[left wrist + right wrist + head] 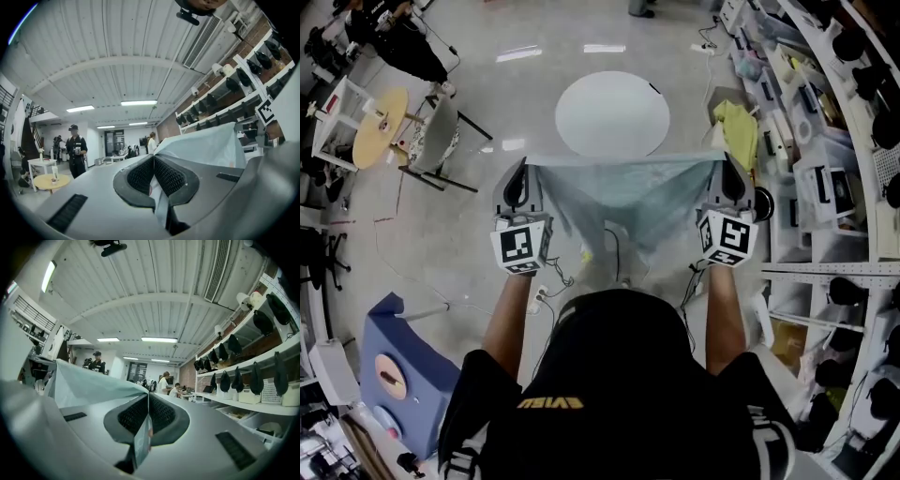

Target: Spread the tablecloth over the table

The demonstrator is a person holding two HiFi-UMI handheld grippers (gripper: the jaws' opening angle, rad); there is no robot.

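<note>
A pale blue-green tablecloth (623, 199) hangs stretched between my two grippers, sagging to a point in the middle. My left gripper (525, 167) is shut on its left top corner, and in the left gripper view the cloth (206, 147) runs off to the right from the pinched jaws (153, 176). My right gripper (724, 165) is shut on the right top corner; the cloth (89, 385) stretches left from the jaws (148, 416) in the right gripper view. The round white table (612, 114) stands on the floor just beyond the cloth's top edge.
White shelving (825, 187) with boxes and dark items lines the right side, with a yellow-green cloth (737, 131) by it. A small round wooden table (379, 127) and a chair (436, 141) stand at the left. A blue machine (398, 375) sits at lower left. People (76, 147) stand farther off.
</note>
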